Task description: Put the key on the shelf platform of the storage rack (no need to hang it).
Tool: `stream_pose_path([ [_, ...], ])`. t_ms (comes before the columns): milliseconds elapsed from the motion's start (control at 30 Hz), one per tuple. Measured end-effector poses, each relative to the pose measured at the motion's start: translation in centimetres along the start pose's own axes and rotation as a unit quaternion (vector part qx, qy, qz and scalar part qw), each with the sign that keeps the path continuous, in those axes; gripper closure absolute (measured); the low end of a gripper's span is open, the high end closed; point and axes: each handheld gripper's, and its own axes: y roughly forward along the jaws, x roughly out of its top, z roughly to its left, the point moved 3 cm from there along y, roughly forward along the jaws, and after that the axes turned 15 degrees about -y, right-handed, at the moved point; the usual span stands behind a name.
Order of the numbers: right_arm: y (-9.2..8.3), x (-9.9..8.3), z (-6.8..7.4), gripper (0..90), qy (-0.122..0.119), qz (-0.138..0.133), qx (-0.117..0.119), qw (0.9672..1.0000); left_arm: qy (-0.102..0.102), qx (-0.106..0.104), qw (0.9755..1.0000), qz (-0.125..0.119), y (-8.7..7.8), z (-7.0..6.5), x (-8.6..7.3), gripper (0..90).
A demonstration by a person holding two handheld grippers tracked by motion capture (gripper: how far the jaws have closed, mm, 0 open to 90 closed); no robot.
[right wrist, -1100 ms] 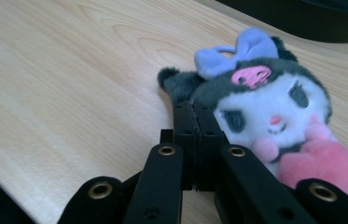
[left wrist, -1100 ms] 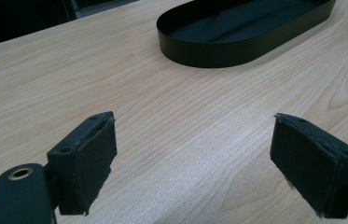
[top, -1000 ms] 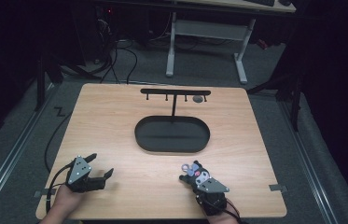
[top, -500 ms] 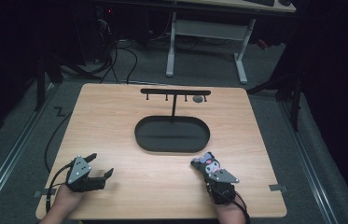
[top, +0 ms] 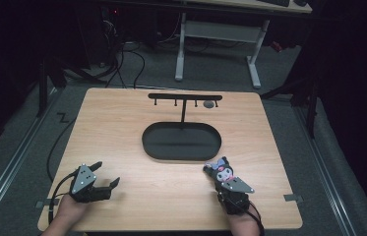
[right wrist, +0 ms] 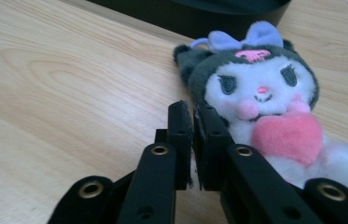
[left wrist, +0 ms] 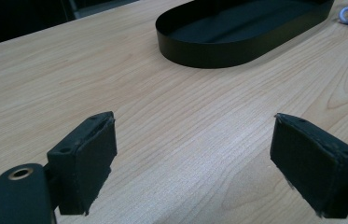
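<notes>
A plush toy point(top: 220, 170) with a dark hood, lilac bow and pink heart lies on the wooden table point(top: 122, 123) just in front of the black oval tray point(top: 144, 142). In the right gripper view the plush toy point(right wrist: 260, 93) rests against the right side of my right gripper point(right wrist: 192, 108). Its jaws have just been opening a crack; only a thin slit shows, with nothing between them. In the high view my right gripper point(top: 215, 178) sits at the near right. My left gripper point(top: 107, 173) rests at the near left, wide open and empty point(left wrist: 192, 163).
A black T-shaped hanging stand point(top: 184, 97) rises from the tray's far side, with a small grey item point(top: 209, 104) under its bar. The tray wall point(left wrist: 218, 51) is ahead of the left jaws. Desk legs and cables stand on the floor beyond the table.
My right hand has shifted to the right with the plush toy alongside it, and the gripper has turned. The left hand has kept still.
</notes>
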Motion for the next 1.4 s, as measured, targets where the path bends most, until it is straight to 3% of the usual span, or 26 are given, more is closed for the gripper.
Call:
stream_pose_path([
  [267,-2.5,0.2,-0.1,77.7,-0.006,-0.019,0.002,0.9998,0.000,-0.001,1.0000,0.001,0.0,0.0,0.0,15.4],
  [667,-5.0,-0.4,-2.3,72.2,0.013,-0.001,0.000,0.9999,0.000,-0.001,1.0000,0.000,0.0,0.0,0.0,15.5],
  [833,-5.2,-0.9,-3.3,56.5,0.036,0.015,0.003,0.9992,0.001,-0.002,1.0000,0.002,0.0,0.0,0.0,15.5],
  [1000,-5.0,-1.2,-3.3,40.4,0.045,0.038,0.006,0.9983,0.001,-0.003,1.0000,0.002,0.0,0.0,0.0,15.5],
  [1300,-4.8,-1.7,-4.3,31.2,0.065,0.073,-0.004,0.9952,-0.005,-0.004,1.0000,0.000,0.0,0.1,0.0,15.5],
  [1400,-4.6,-1.7,-4.9,28.1,0.068,0.080,0.004,0.9945,-0.003,-0.003,1.0000,0.001,0.1,0.0,0.0,15.4],
])
